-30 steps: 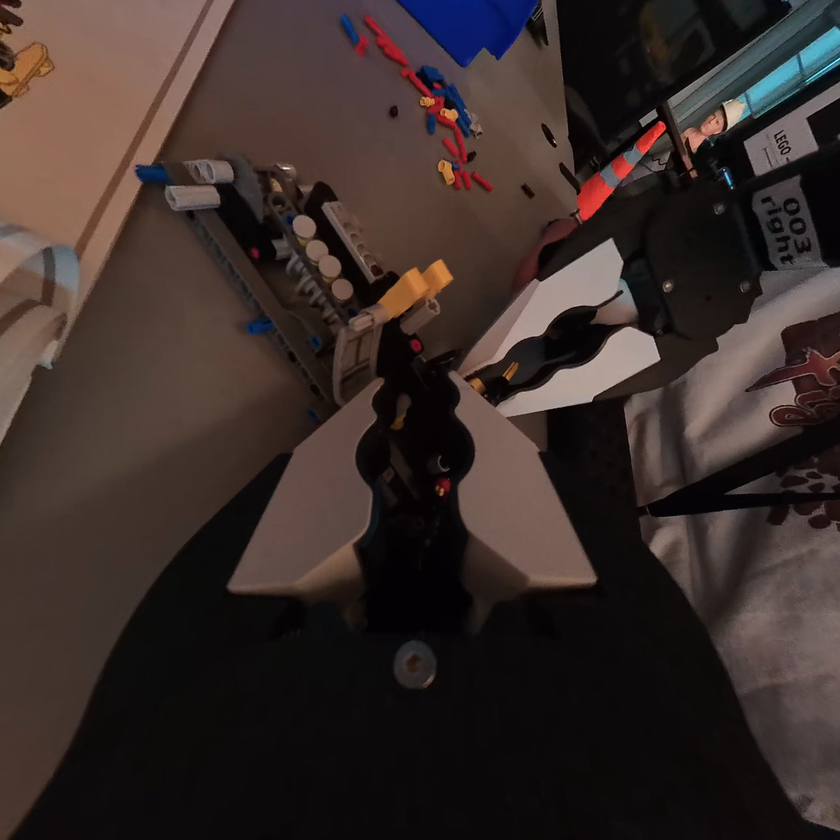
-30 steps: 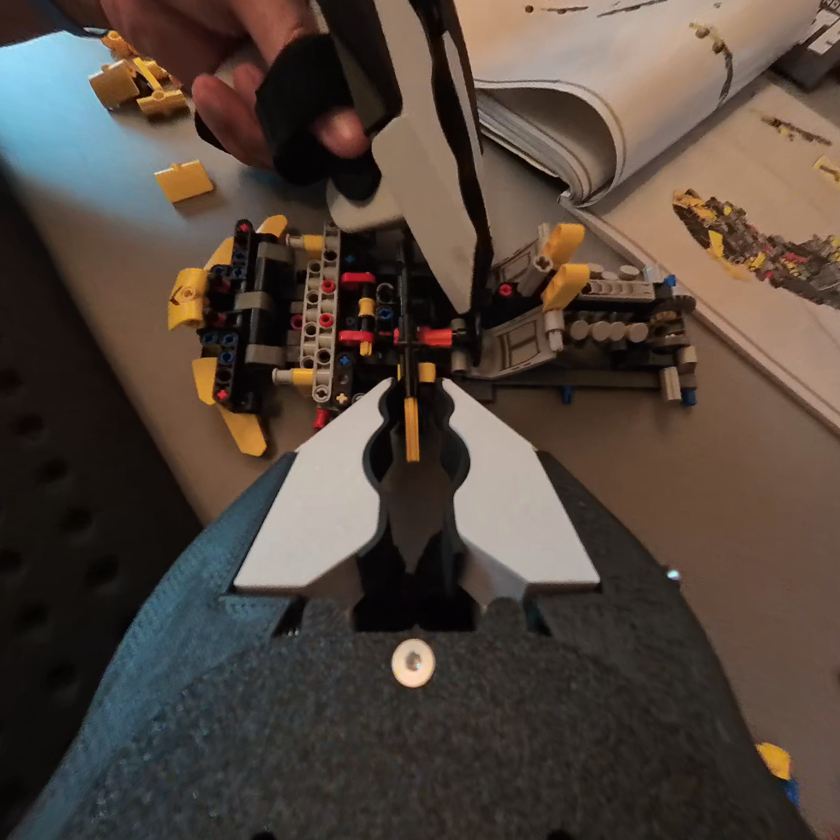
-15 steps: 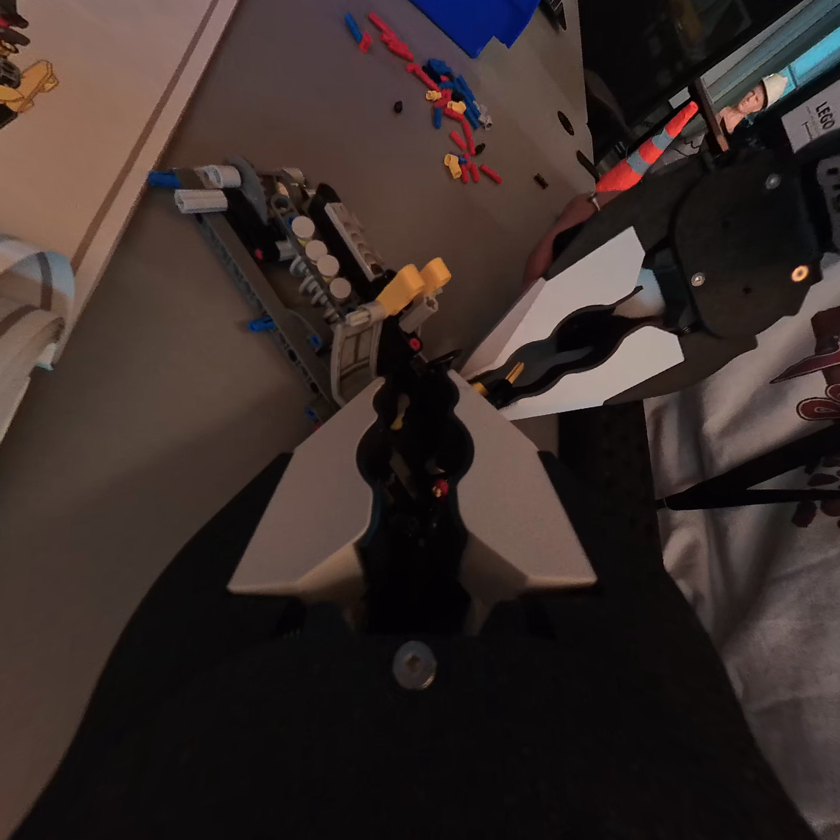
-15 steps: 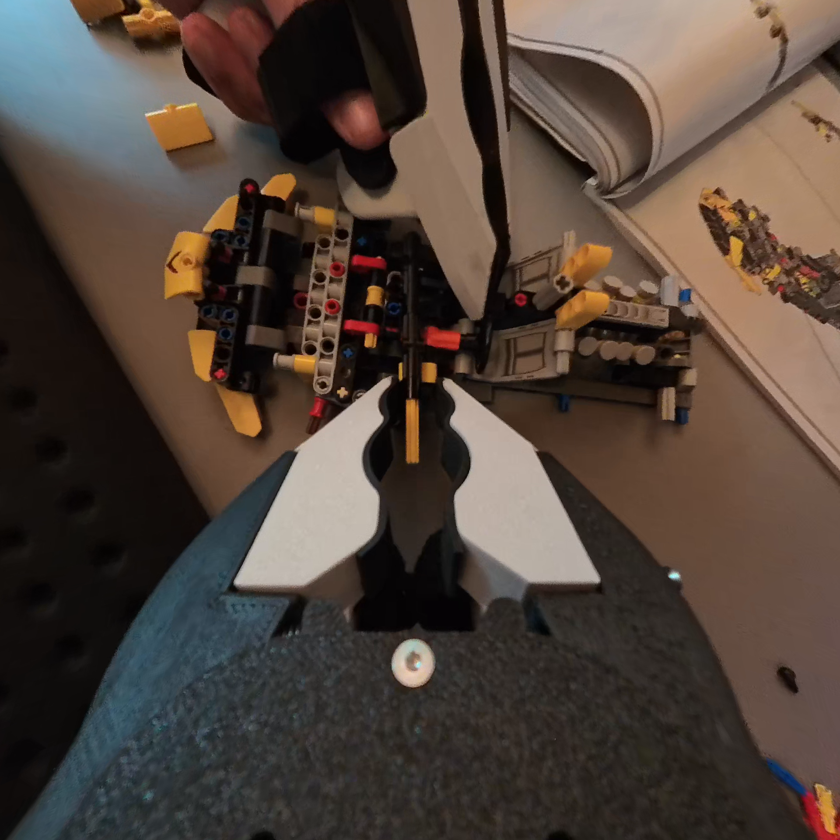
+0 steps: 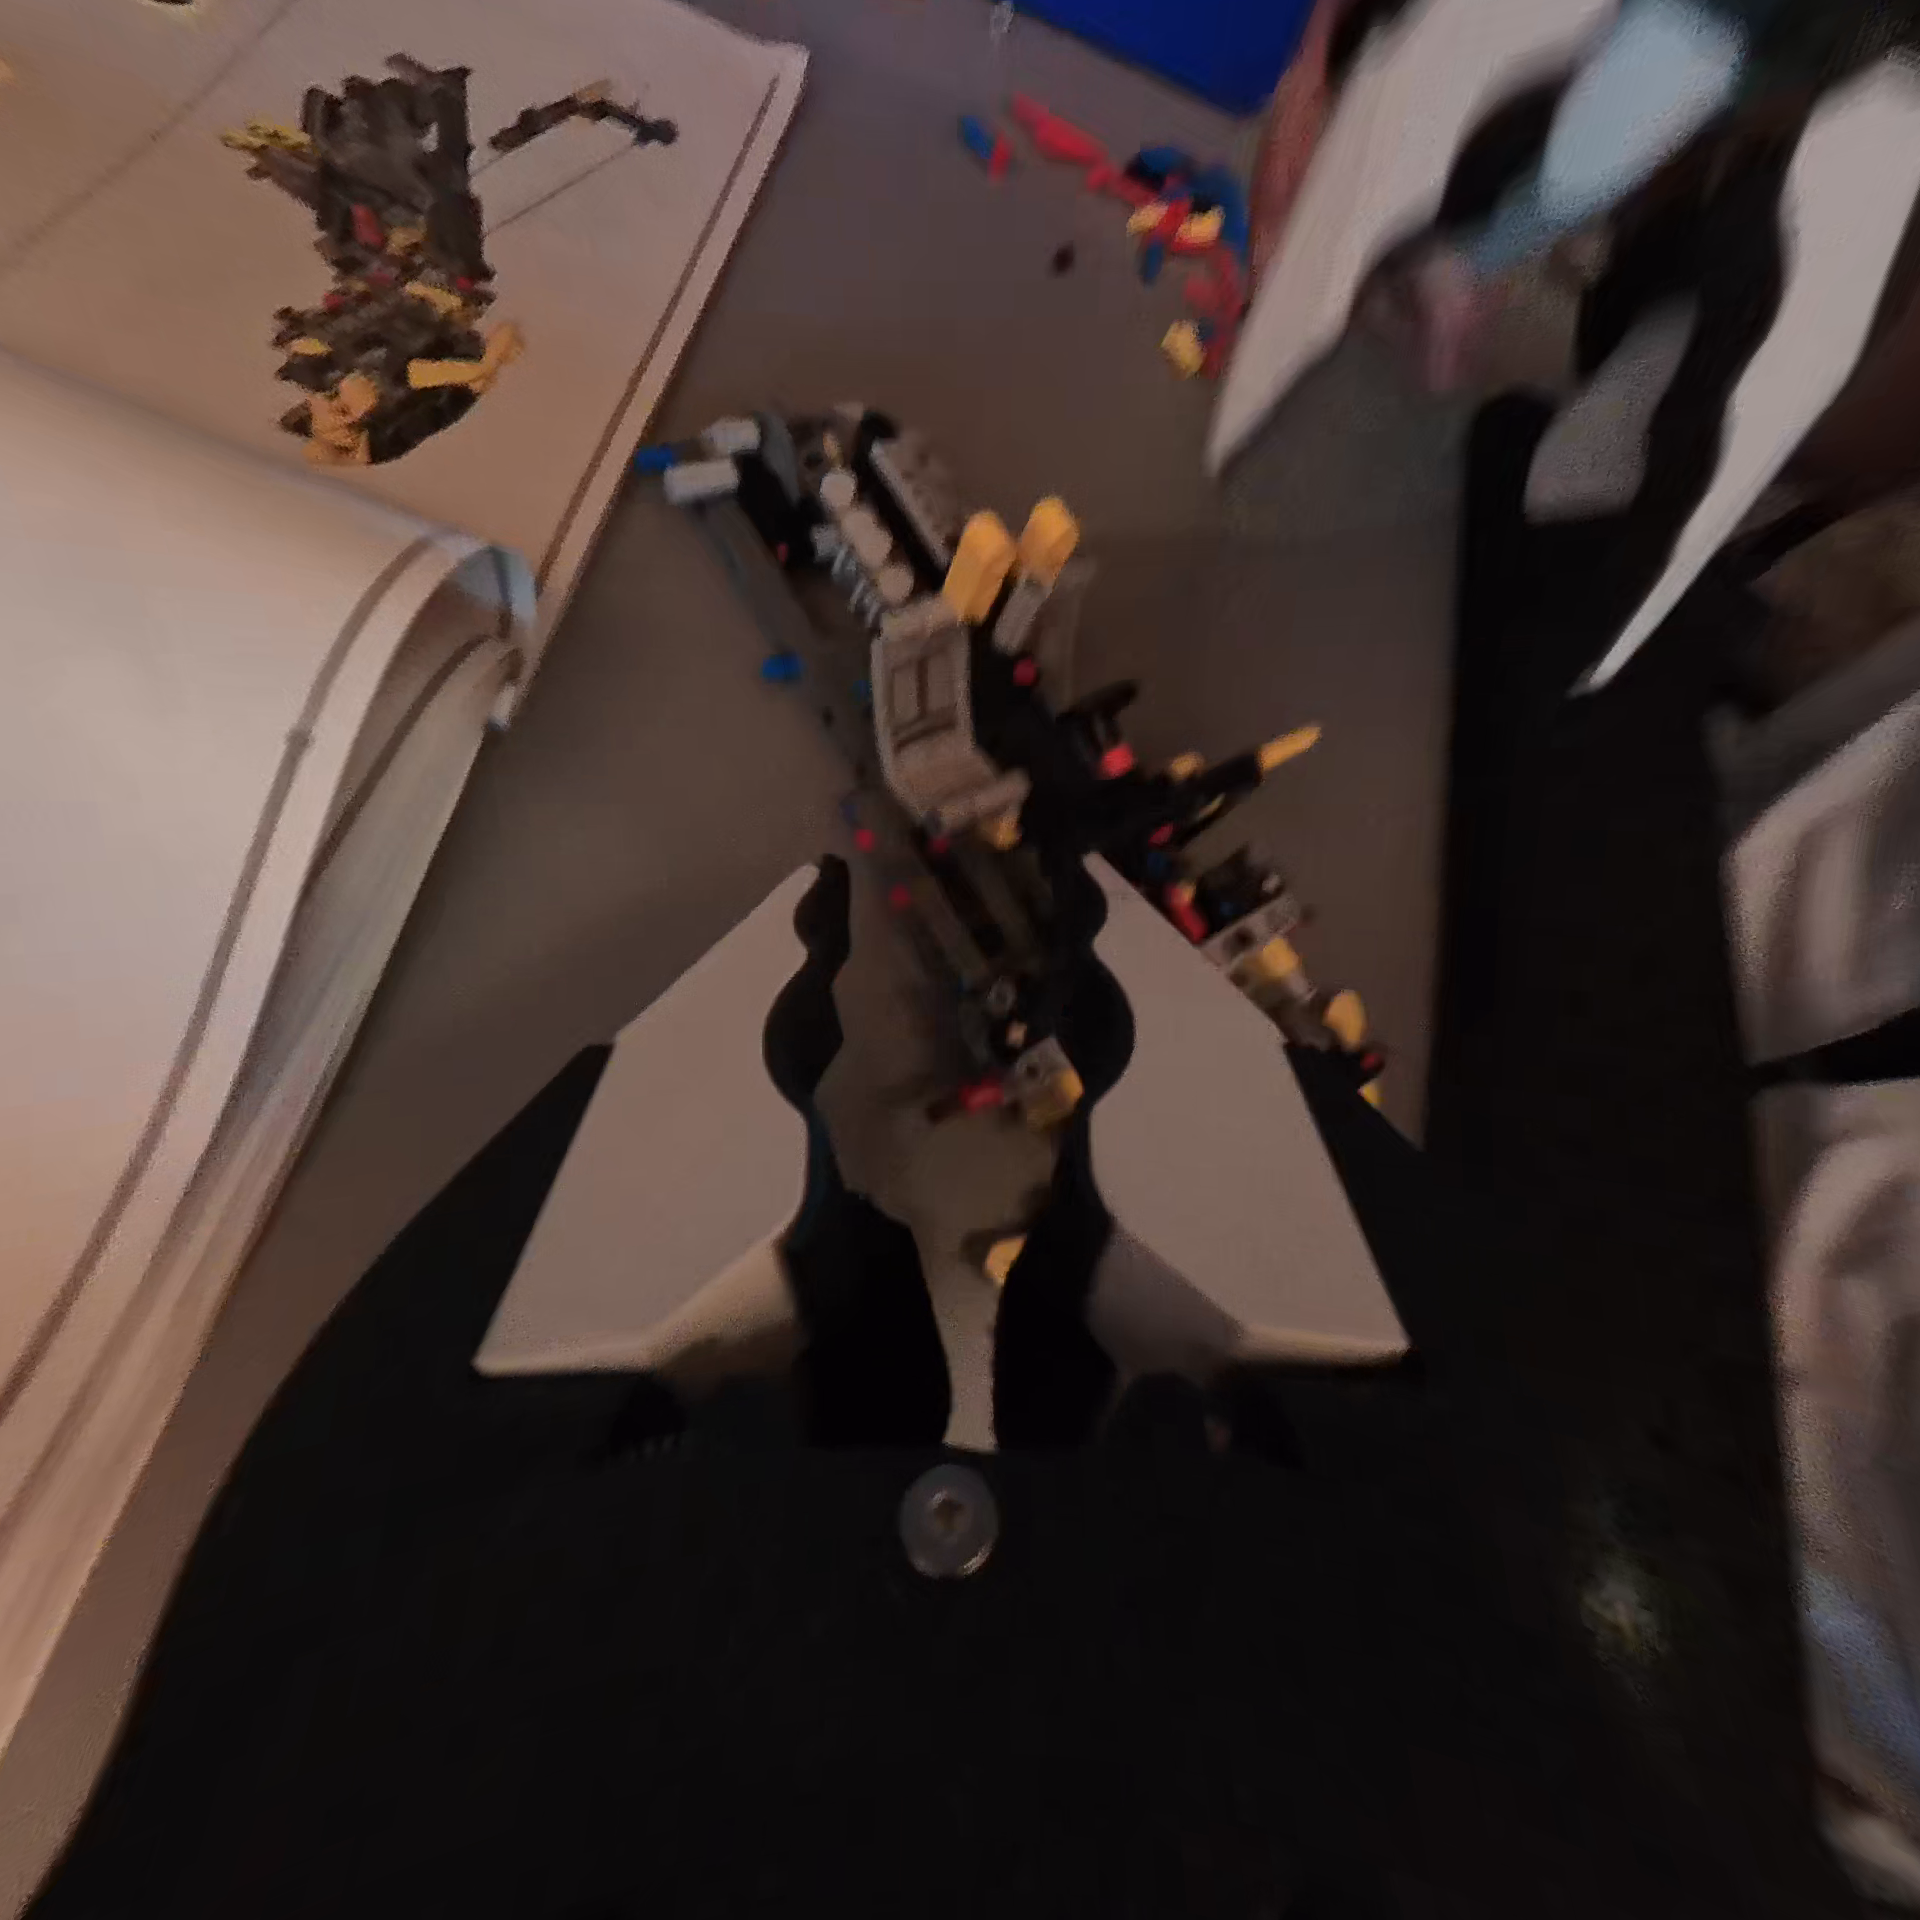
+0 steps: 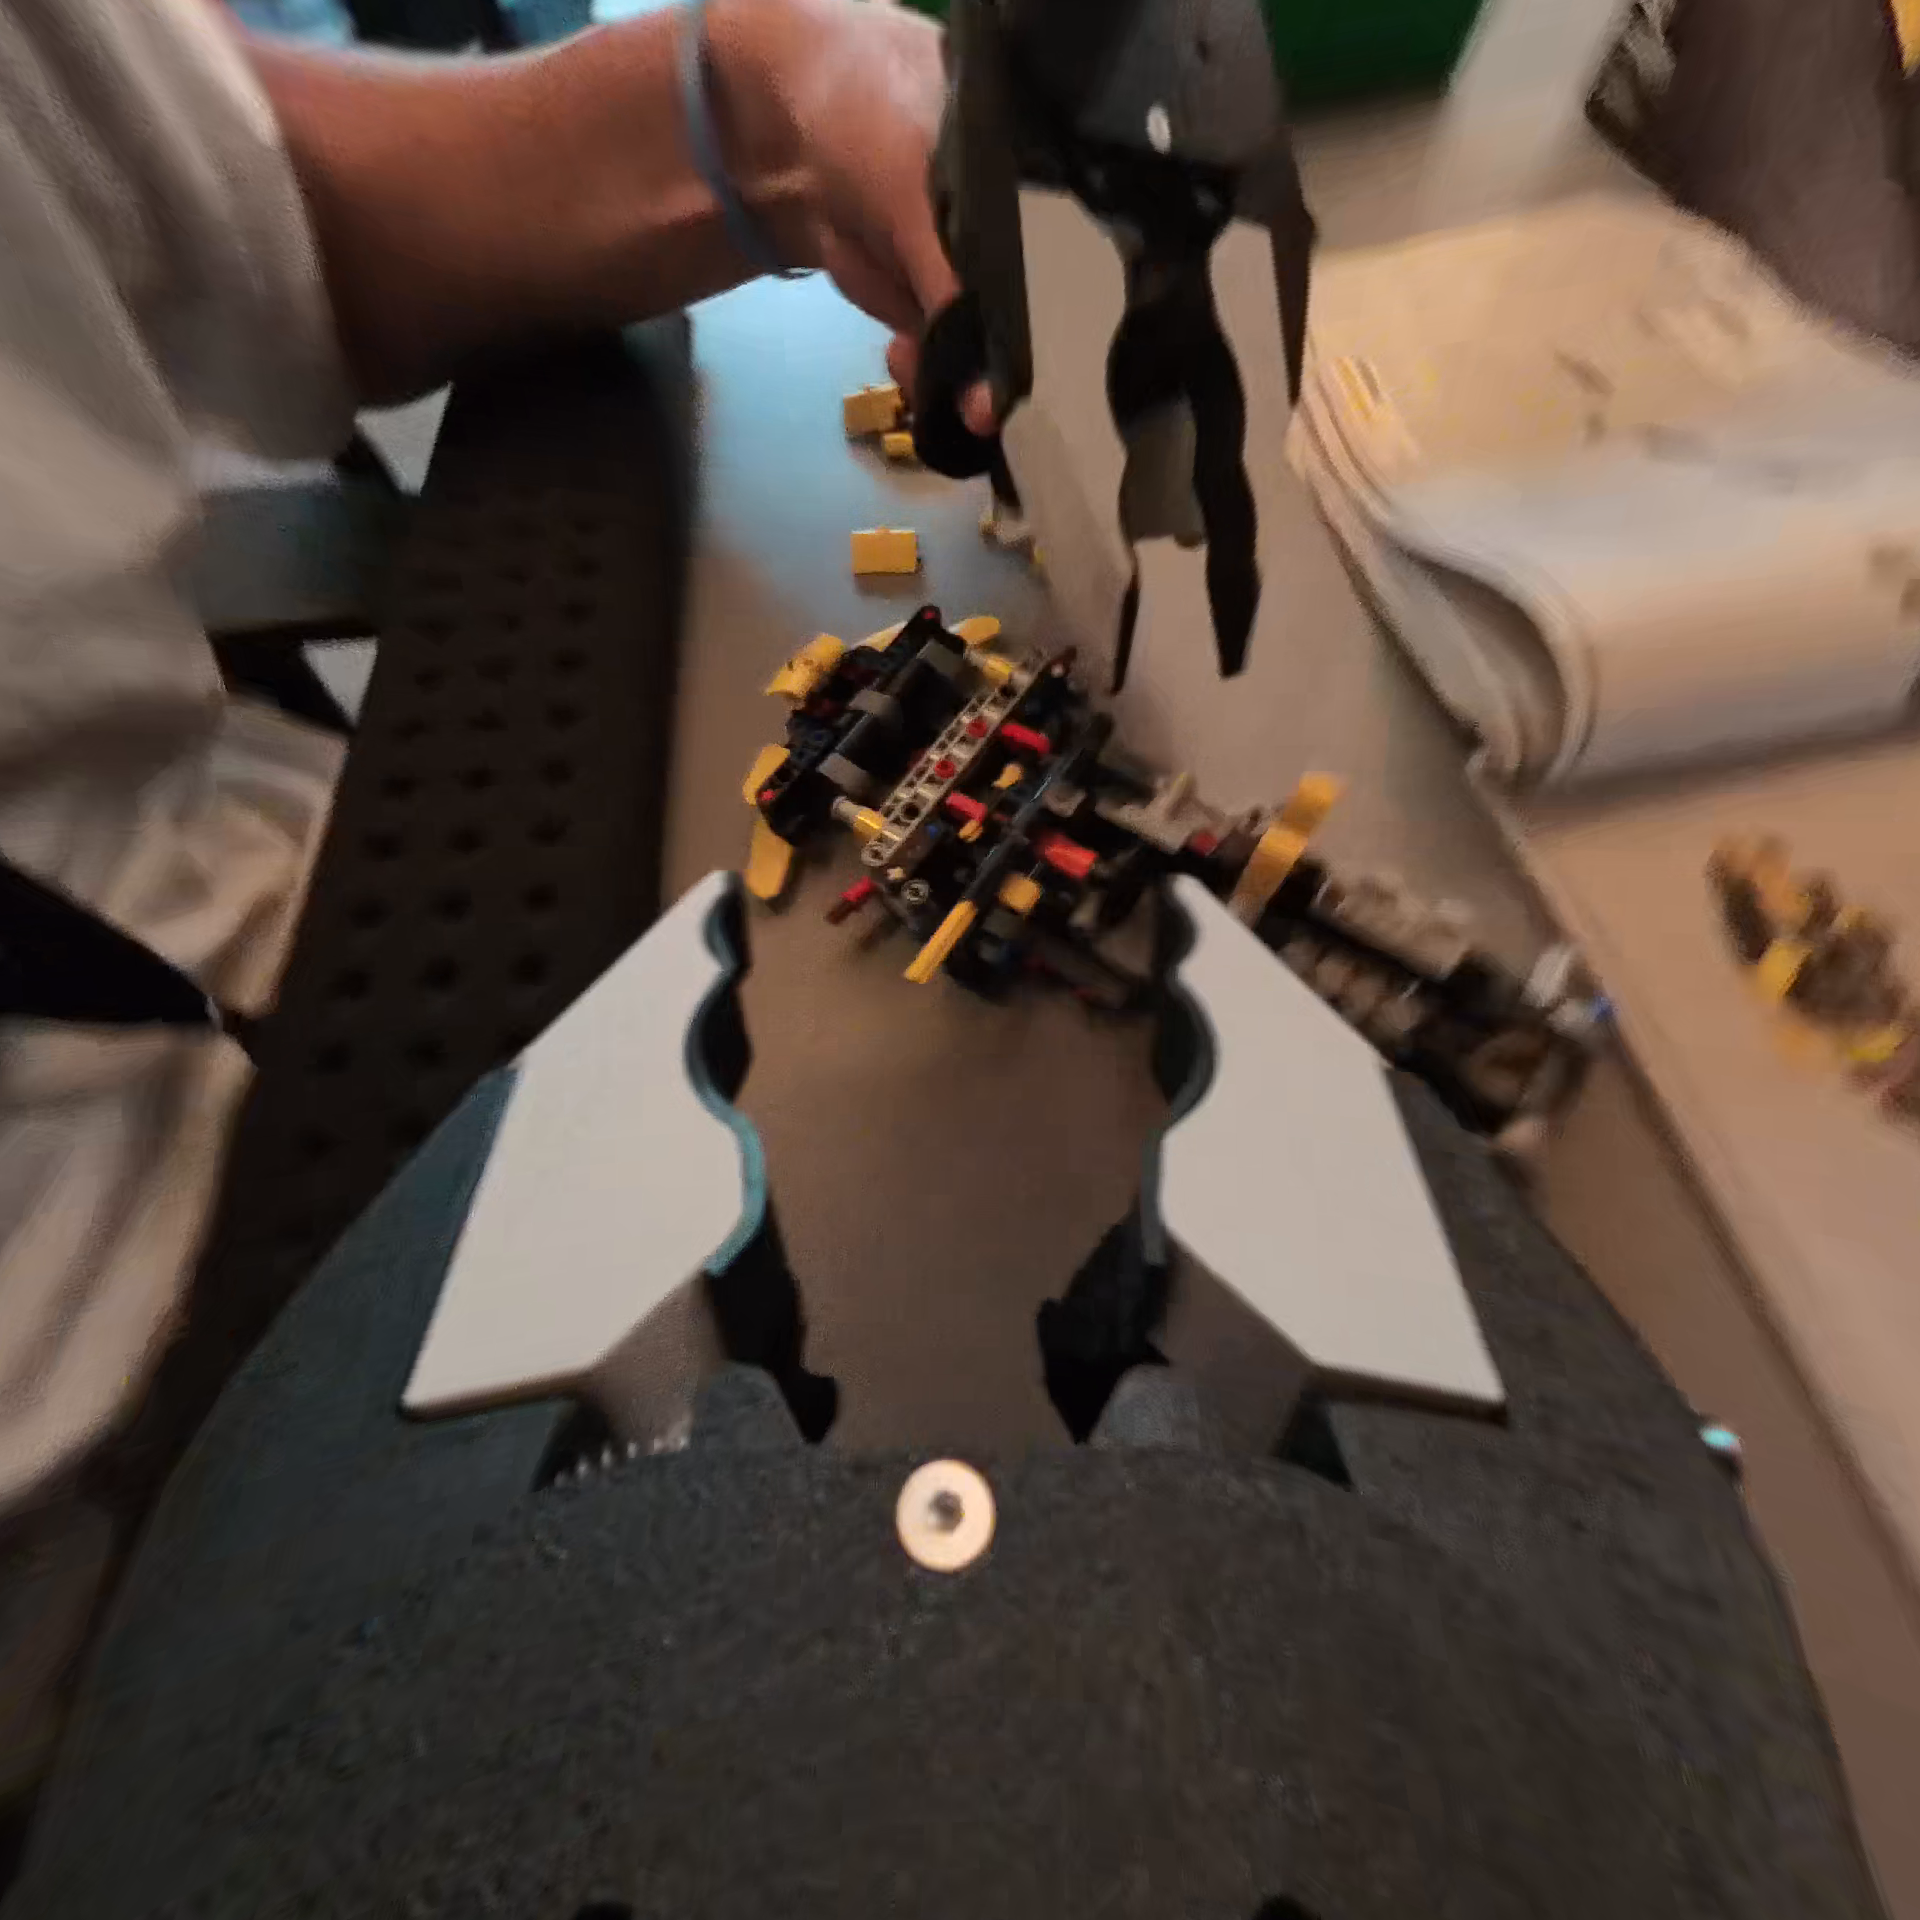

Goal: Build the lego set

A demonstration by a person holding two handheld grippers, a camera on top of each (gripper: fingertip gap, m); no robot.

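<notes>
On the table: a long, partly built lego model [image 6: 997,831] of black, grey and yellow beams with red pins lies flat on the grey-brown tabletop [image 6: 935,1247], at its near edge.
Left gripper: the left gripper [image 5: 961,904], with pale wedge-shaped fingers and black wavy pads, is spread apart and holds nothing; in its own view the model's near end shows between its fingers, while the right wrist view shows it lifted clear above the model.
Right gripper: the right gripper [image 6: 951,904] stands wide apart and empty, its tips just short of the model.
Hand: a person's hand [image 6: 831,177] grips the left gripper's handle.
Booklet: an open white instruction booklet [image 5: 239,727] lies beside the model's far end.
Loose parts: small red, blue and yellow pieces [image 5: 1164,229] lie scattered well beyond the model; a flat yellow piece [image 6: 885,551] lies near it.
Sharpness: both views are motion-blurred.
</notes>
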